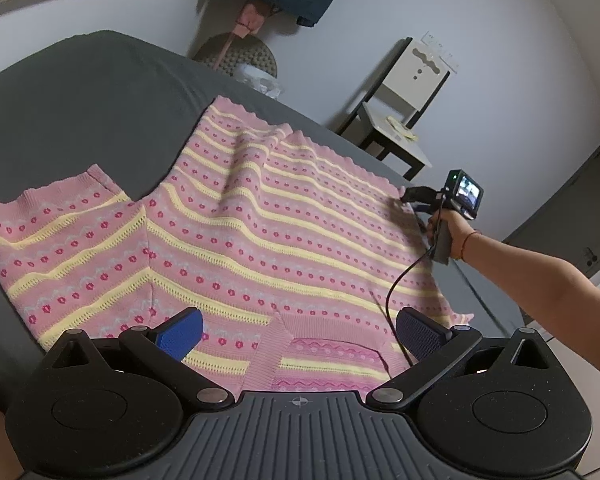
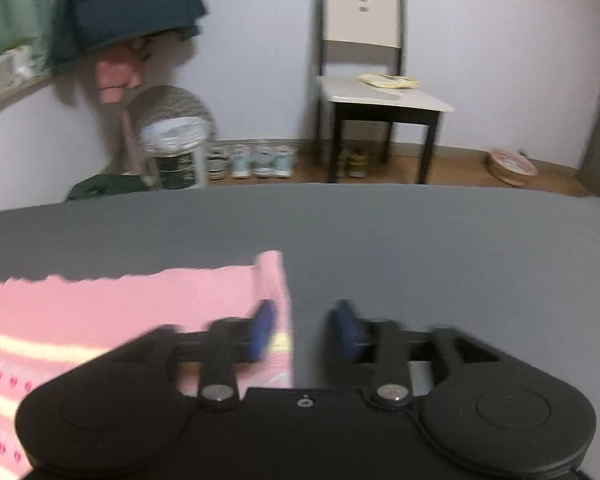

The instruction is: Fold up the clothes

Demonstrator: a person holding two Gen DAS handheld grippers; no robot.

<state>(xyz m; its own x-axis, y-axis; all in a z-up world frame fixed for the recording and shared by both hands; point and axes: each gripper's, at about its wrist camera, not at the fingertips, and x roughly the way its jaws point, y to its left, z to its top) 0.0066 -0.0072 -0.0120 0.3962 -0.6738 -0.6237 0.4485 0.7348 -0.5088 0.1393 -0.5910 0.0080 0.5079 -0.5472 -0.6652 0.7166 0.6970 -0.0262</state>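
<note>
Pink sweater [image 1: 260, 220] lies flat on bed [image 1: 80, 100]; left tongs [image 1: 300, 332] spread at collar, right tongs [image 2: 304, 332] spread astride hem corner, poised to pinch

One sweater [image 1: 260, 216] lies at the centre of one bed [image 1: 80, 112]. Two grippers show: the left [image 1: 300, 330] at 6 o'clock, the right [image 1: 410, 196] at 3 o'clock. One chair [image 2: 374, 76] stands at 12 o'clock, one bucket [image 2: 176, 156] at 10 o'clock. Shoes [image 2: 252, 160] line the wall; their count is unclear.
</note>
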